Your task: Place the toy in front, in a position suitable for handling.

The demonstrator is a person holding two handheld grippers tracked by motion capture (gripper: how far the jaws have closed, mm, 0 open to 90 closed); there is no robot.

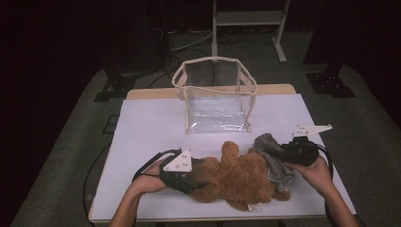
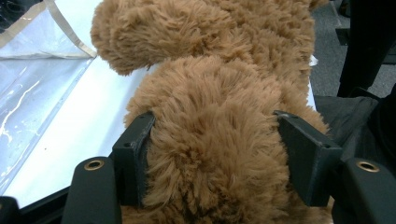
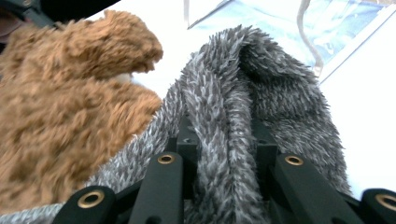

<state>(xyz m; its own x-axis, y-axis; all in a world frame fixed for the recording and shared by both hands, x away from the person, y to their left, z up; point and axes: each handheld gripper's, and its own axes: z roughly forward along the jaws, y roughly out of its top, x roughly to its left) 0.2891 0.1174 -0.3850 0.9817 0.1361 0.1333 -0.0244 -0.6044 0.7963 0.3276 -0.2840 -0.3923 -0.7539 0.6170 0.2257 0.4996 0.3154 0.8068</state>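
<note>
Brown bear [image 1: 236, 177] laid near the worktop's [image 1: 146, 123] front edge, clenched by left gripper [image 1: 196, 177] jaws, grey cloth [image 1: 276, 161] gripped by right gripper [image 1: 274, 152] jaws, clear bag [image 1: 215, 94] set at back edge

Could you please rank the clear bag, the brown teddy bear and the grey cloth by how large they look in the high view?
1. Clear bag and brown teddy bear: they look about alike, and the bear lies nearer the camera, so I would not rank them.
2. Grey cloth: clearly smallest, partly hidden by the right tongs.
</note>
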